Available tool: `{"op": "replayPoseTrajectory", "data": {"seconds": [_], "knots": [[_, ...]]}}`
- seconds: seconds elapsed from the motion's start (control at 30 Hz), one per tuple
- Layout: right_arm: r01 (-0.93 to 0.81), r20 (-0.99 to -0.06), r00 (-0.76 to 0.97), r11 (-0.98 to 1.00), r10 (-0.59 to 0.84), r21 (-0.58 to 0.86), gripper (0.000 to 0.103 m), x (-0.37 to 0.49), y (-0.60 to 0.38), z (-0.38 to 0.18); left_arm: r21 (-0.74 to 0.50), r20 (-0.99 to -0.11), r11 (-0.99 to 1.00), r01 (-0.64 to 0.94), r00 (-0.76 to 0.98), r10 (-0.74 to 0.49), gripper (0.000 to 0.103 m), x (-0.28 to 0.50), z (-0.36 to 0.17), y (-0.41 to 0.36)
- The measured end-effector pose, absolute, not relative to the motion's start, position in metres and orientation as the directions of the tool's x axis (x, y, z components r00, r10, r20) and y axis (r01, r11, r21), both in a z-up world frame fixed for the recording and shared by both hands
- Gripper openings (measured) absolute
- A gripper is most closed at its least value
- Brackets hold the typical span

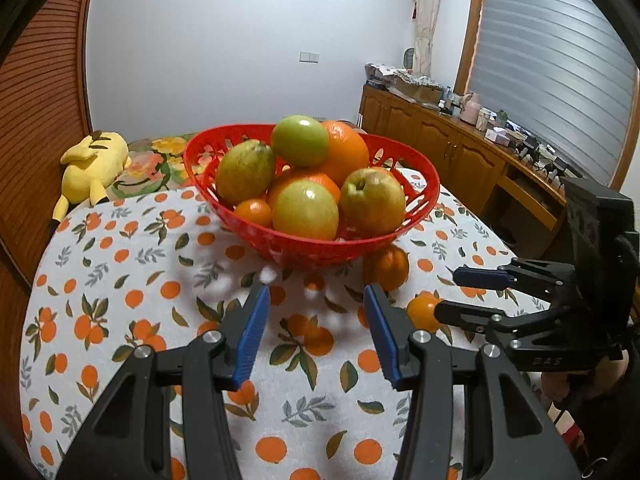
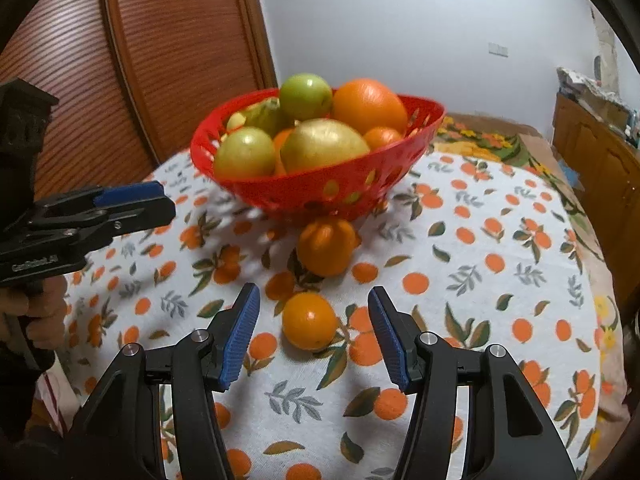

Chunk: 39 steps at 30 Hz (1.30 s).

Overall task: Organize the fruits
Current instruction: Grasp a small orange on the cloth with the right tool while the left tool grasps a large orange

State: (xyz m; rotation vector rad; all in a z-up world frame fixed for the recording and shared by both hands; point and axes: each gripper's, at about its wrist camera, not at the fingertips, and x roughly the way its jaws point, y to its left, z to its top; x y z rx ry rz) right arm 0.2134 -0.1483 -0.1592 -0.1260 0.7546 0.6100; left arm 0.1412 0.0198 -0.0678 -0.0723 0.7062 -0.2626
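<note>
Left wrist view
- Left gripper (image 1: pixel 316 294) at 6 o'clock; jaws part-open, nothing between them, only the cloth-covered bench (image 1: pixel 132 264) below.
- Red basket (image 1: pixel 416 200) sits at 12 o'clock of the jaws, near centre of view, piled with fruit: green apple (image 1: pixel 300 140) on top, big orange (image 1: pixel 348 152) behind it, pear-like fruit (image 1: pixel 245 171) at the basket's 9 o'clock, more apples in front.
- Knobbly orange (image 1: pixel 387 267) on the cloth, just beside the basket's near base at about 5 o'clock of it.
- Small orange (image 1: pixel 423 312) lies nearer, at 3 o'clock of the left jaws, partly hidden by the right gripper (image 1: pixel 446 294), which enters from 3 o'clock with its jaws apart.
- Yellow plush toy (image 1: pixel 90 166) at 9 o'clock, off the bench edge.
- Wooden sideboard (image 1: pixel 460 148) along the wall at 2 o'clock.

Right wrist view
- Right gripper at 6 o'clock; jaws part-open, gripping nothing. The small orange lies on the cloth just ahead of the tips, in line with the gap, clear of both pads.
- Knobbly orange at 12 o'clock of the small one, close against the basket's base.
- Left gripper comes in from 9 o'clock, a hand (image 2: pixel 34 312) on its grip; how wide its jaws stand cannot be told from this side.
</note>
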Motion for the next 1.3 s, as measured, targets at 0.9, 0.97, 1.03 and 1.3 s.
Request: {"op": "replayPoseTrajectory", "data": {"seconds": [0.9, 0.97, 1.03, 1.3], "knots": [[-0.584, -0.749, 0.498, 0.808, 0.437, 0.083, 0.033, 0.227, -0.133, -0.184, -0.168, -0.683, 0.962, 0.216, 0.678, -0.272, 0.049, 0.144, -0.097, 0.002], [-0.582, -0.742, 0.502, 0.808, 0.445, 0.090, 0.033, 0.224, -0.138, -0.182, -0.168, -0.687, 0.961, 0.220, 0.673, -0.274, 0.049, 0.146, -0.098, -0.002], [-0.574, -0.731, 0.511, 0.812, 0.452, 0.101, 0.033, 0.221, -0.145, -0.179, -0.166, -0.691, 0.960, 0.226, 0.668, -0.277, 0.049, 0.148, -0.098, -0.007], [-0.547, -0.684, 0.559, 0.828, 0.469, 0.121, 0.033, 0.203, -0.182, -0.168, -0.185, -0.698, 0.951, 0.249, 0.648, -0.305, 0.049, 0.165, -0.097, -0.035]]}}
